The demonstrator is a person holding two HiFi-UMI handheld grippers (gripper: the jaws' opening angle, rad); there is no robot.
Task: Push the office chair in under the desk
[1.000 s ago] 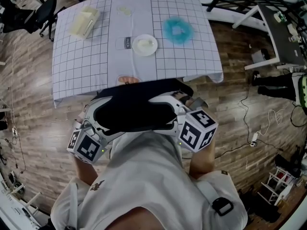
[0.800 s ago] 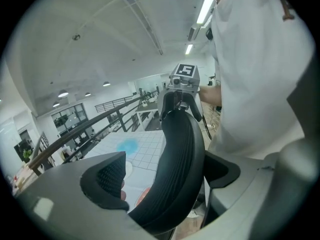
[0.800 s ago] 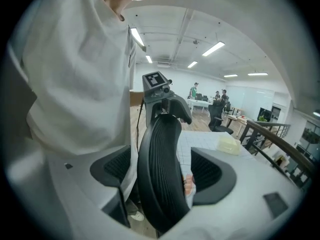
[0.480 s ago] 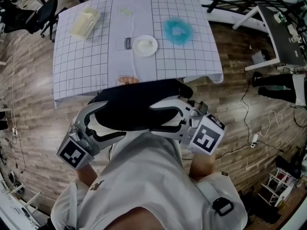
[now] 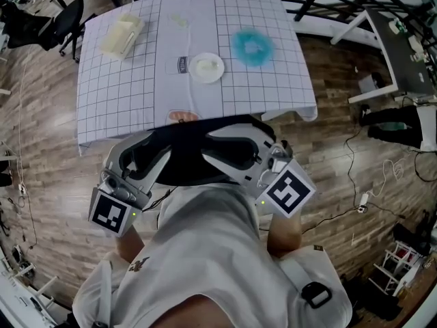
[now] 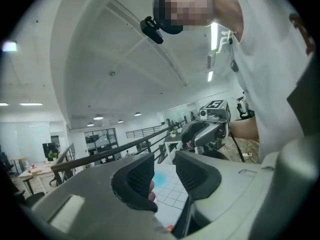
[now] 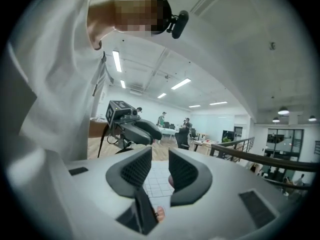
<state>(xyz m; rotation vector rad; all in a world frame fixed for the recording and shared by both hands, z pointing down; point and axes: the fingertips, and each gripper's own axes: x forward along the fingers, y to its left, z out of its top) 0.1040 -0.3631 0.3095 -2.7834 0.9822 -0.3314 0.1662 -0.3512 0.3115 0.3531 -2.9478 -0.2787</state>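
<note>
The office chair's black backrest (image 5: pixel 188 164) stands at the near edge of the desk (image 5: pixel 136 94), which wears a white grid cloth. Both grippers hover over the backrest, pointing inward at each other. My left gripper (image 5: pixel 160 152) (image 6: pixel 165 176) and my right gripper (image 5: pixel 218 145) (image 7: pixel 160 171) have just been closing their jaws. A narrow gap is left in each, with nothing in it; only the grid cloth (image 6: pixel 167 191) shows through. Each gripper view catches the other gripper across the chair: the right gripper (image 6: pixel 202 131) and the left gripper (image 7: pixel 132 126).
On the desk lie a white plate (image 5: pixel 205 66), a blue fluffy thing (image 5: pixel 252 45) and a cream box (image 5: pixel 121 34). Another black chair (image 5: pixel 58 19) stands far left. Cables (image 5: pixel 362 197) and a white frame (image 5: pixel 382 53) are on the wooden floor at right.
Both grippers have lifted off the sides of the chair's backrest, tipped from pointing down to nearly level, and their wide jaws have drawn in to a narrow gap.
</note>
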